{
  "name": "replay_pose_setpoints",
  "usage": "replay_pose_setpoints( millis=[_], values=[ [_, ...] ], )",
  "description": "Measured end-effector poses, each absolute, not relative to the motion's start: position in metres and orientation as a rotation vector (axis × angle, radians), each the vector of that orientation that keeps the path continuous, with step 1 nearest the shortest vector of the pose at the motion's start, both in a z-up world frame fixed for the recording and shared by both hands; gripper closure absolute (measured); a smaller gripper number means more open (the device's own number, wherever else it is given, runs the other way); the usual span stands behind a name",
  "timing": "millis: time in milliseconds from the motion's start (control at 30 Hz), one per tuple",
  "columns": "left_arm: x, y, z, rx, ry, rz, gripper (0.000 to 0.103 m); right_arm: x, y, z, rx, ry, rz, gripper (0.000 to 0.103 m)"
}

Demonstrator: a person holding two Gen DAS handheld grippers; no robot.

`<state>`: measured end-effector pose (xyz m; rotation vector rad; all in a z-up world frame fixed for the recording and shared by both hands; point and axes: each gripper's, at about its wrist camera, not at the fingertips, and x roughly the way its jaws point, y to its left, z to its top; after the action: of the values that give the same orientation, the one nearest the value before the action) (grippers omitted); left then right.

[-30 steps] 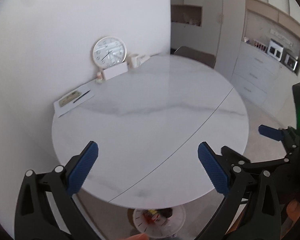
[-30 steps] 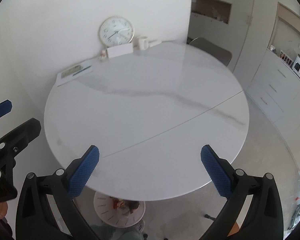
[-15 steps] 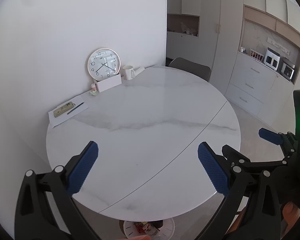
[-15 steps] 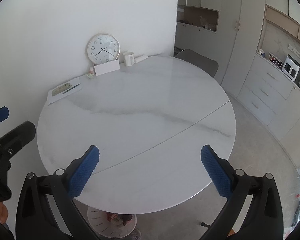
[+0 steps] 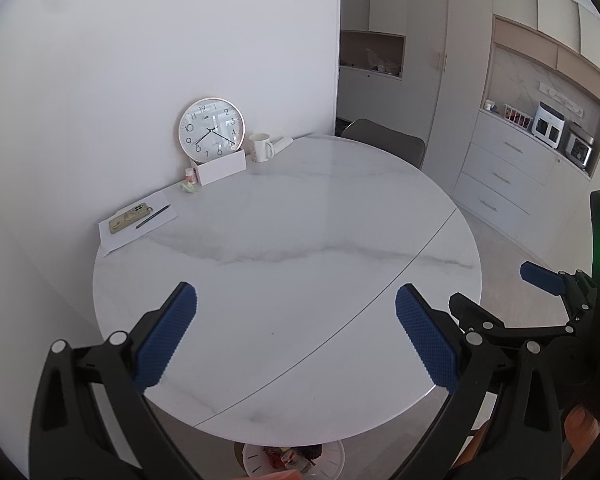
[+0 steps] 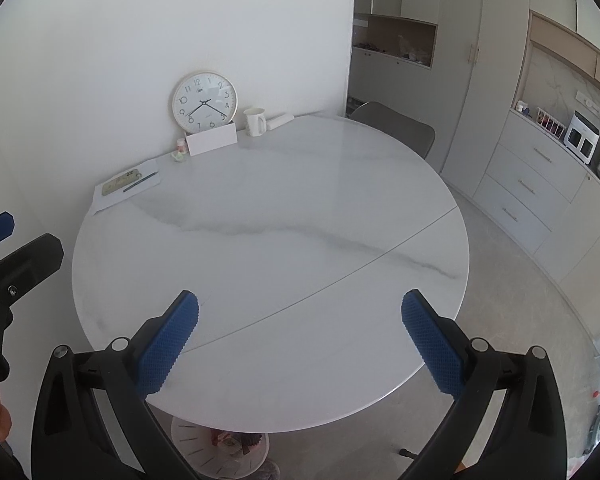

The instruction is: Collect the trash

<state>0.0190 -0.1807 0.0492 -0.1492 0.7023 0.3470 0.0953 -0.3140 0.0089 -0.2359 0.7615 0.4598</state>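
Crumpled wrapper [image 5: 189, 188] on round marble table [image 5: 300, 240]

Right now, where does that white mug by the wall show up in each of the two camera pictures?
Left wrist view: the white mug stands at the table's far edge, upper middle, just right of the round clock.
Right wrist view: the white mug sits upper left of centre, again just right of the round clock.
Shared landmark: the round clock leaning against the wall.
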Motion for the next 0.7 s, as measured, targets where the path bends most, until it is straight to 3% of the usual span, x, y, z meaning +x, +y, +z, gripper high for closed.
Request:
replay_pose_setpoints(
  millis=[700],
  values=[
    [0.0161,-0.1815,0.0463,-0.154,0.703,0.347,0.008,0.0914,-0.3116,0.0064,-0.236,0.765,0.460,0.002]
  ],
)
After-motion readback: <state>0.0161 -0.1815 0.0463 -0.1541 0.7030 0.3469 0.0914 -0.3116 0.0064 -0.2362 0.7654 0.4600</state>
